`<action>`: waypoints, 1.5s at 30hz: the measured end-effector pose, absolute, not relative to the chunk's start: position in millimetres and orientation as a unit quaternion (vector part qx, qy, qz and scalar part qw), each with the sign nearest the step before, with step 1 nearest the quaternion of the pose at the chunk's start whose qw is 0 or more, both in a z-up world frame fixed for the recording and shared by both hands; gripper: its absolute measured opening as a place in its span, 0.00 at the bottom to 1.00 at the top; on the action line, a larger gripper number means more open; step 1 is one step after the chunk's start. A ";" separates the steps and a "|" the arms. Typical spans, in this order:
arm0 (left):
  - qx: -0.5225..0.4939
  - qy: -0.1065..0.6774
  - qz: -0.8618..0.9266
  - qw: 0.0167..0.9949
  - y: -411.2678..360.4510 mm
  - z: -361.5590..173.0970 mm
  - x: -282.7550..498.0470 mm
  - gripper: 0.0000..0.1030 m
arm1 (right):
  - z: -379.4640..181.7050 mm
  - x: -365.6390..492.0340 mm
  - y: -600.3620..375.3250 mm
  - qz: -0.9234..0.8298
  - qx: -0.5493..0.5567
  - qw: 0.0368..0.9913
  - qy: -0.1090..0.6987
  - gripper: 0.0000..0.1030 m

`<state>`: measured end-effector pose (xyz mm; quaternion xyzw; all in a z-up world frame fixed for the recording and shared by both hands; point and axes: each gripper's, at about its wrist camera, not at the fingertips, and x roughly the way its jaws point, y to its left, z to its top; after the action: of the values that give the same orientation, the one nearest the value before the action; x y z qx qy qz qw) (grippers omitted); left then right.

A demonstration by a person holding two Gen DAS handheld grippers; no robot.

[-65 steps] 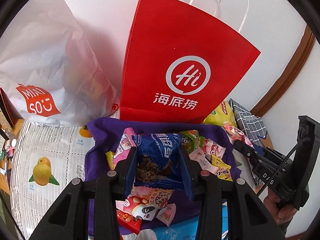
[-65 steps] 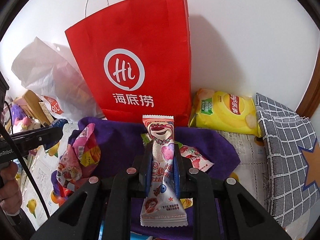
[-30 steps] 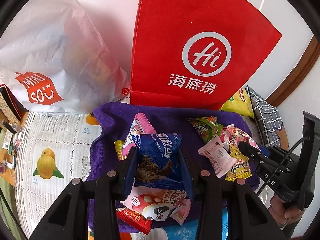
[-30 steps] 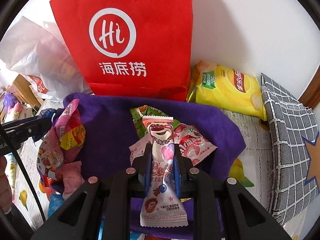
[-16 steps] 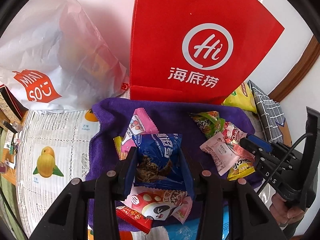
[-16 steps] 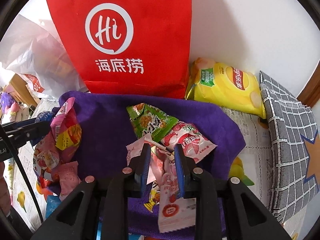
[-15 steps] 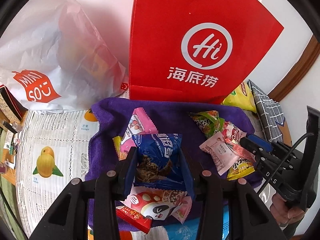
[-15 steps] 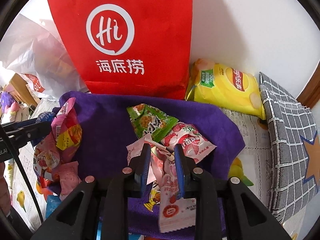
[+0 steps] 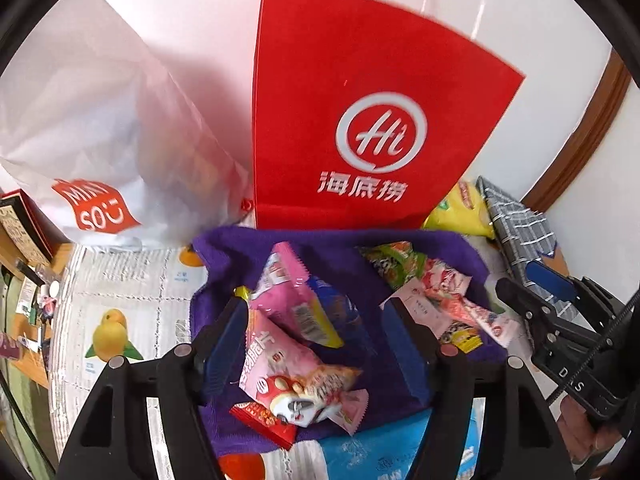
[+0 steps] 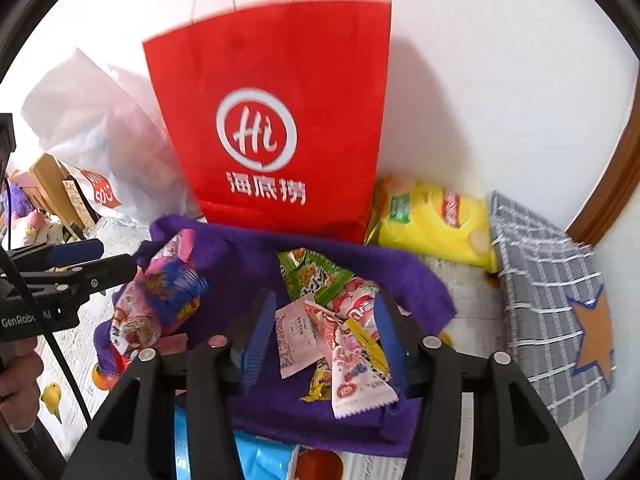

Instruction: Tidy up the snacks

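Your left claw (image 9: 316, 340) stands about half open, its jaws having just been parting; the pink snack packets (image 9: 280, 332) lie loose between its blue pads, touching neither, on the purple cloth (image 9: 344, 248). Your right claw (image 10: 324, 332) is likewise half open, jaws just spread, and grips nothing. The pink-and-white packet (image 10: 352, 364) lies flat under it, long axis running from near the claw away toward the red paper bag (image 10: 276, 120), slightly slanted, beside a green packet (image 10: 312, 276).
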<state>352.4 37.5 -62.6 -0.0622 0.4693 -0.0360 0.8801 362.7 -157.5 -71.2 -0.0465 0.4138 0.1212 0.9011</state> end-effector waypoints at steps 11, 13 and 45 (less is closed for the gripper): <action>-0.050 0.417 -0.046 0.906 23.2 -9.6 287.5 0.75 | -18.8 276.5 -171.6 0.118 -0.025 0.922 0.367 0.74; -0.055 0.413 -0.054 0.908 22.2 -6.2 266.5 0.75 | -15.6 259.1 -175.2 0.111 -0.018 0.925 0.364 0.74; -0.006 0.320 -0.030 0.947 -16.0 26.1 27.6 0.93 | -0.6 29.3 -219.9 0.062 0.029 0.942 0.328 0.98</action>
<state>27.6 -16.0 26.1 -0.0062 0.3200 -0.0296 0.9469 29.3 -219.9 -0.6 0.0287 0.3285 0.0623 0.9420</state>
